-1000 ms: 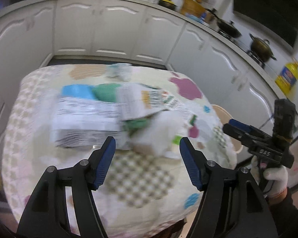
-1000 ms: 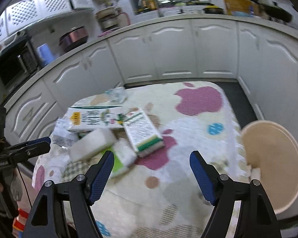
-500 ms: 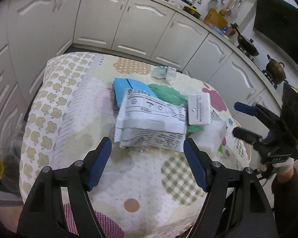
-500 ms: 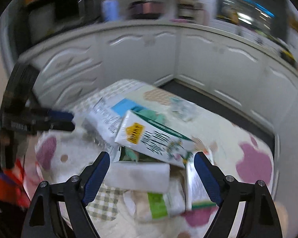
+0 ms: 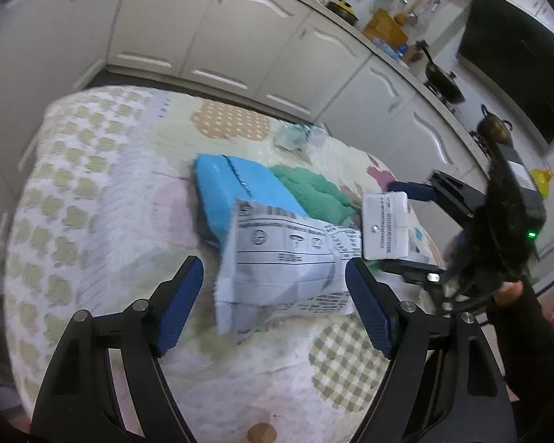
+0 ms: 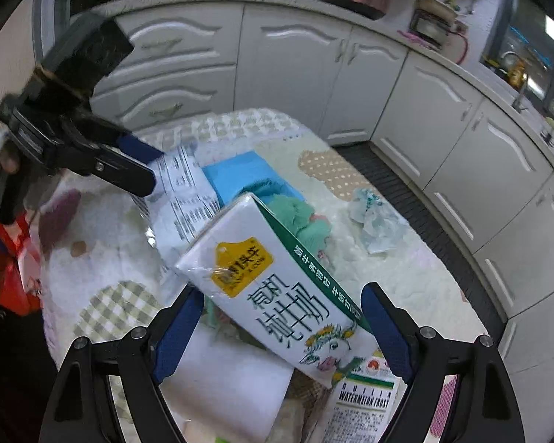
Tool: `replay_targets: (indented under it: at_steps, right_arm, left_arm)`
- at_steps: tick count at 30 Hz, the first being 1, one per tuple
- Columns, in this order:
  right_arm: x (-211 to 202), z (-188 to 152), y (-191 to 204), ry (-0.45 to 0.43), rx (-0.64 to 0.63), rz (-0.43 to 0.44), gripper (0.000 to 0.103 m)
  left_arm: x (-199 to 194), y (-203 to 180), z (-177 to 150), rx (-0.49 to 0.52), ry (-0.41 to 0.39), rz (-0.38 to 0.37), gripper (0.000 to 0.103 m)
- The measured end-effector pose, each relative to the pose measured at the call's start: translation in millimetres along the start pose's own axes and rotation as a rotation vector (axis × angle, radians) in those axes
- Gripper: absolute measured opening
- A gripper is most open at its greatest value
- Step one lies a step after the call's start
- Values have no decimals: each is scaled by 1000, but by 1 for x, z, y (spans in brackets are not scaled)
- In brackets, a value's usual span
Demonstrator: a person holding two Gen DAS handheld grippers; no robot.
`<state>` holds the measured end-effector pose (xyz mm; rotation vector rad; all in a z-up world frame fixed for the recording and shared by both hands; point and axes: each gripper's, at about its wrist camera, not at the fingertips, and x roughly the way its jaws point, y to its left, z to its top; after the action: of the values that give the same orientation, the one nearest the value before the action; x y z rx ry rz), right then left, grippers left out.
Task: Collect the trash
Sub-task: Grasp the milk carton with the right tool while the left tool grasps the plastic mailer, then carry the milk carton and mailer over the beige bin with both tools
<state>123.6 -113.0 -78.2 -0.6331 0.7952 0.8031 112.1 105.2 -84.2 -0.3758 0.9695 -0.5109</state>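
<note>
Table [image 5: 92, 221]: patterned cloth, carrying a trash pile
Left gripper [image 5: 275, 304]: gaping wide, hovering over grey bag [image 5: 280, 262]
Right gripper [image 6: 282, 326]: spread wide, straddling milk carton [image 6: 277, 288], not clamping

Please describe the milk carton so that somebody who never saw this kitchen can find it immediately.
On the table with the pastel patterned cloth, look at the heap of packaging in the middle. The white rectangular milk carton lies tilted on top of the heap, between the open fingers of the right hand-held gripper. Only it has a yellow badge and a dark green side.
</note>
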Motion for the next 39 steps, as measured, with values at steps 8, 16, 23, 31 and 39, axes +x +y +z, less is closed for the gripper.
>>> replay_targets:
  at_steps: [8,16,23,31,39]
  right_arm:
    - [-4,-2,-5,-67,44,2,58]
    - [-26,-12,-4,-102,147,-26,52]
    - [-39,-26,-4,-107,264,35,52]
    - [-44,-39,1,-50,322,46,56]
    - [-43,-54,3,-52,389,27,51]
  left_arm:
    - [13,-6,1,4,33,-28,66]
    - [-3,-22,0,32,-3,-22,47]
    - [-20,-32,-3,32,-25,-3,39]
    - [-26,-31,-14,-22,-30,-20,36]
    - [-28,-42,-15,-10,-43,-14,34]
